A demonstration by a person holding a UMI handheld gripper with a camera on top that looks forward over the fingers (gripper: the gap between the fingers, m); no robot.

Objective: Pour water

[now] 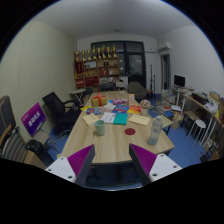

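Observation:
My gripper (112,160) is open, its magenta pads (82,158) spread wide with nothing between them. It hovers over the near end of a long wooden table (115,146). A grey-green cup (100,127) stands on the table ahead of the left finger. A clear bottle-like container (154,131) stands near the table's right edge, ahead of the right finger. Both are well beyond the fingertips, and I cannot see what either one holds.
Books, papers and colourful small items (120,105) cover the far half of the table. Black office chairs (58,110) stand on the left, a purple-backed seat (34,120) nearer. Shelves (95,68) line the back wall. Desks with a monitor (180,82) stand at the right.

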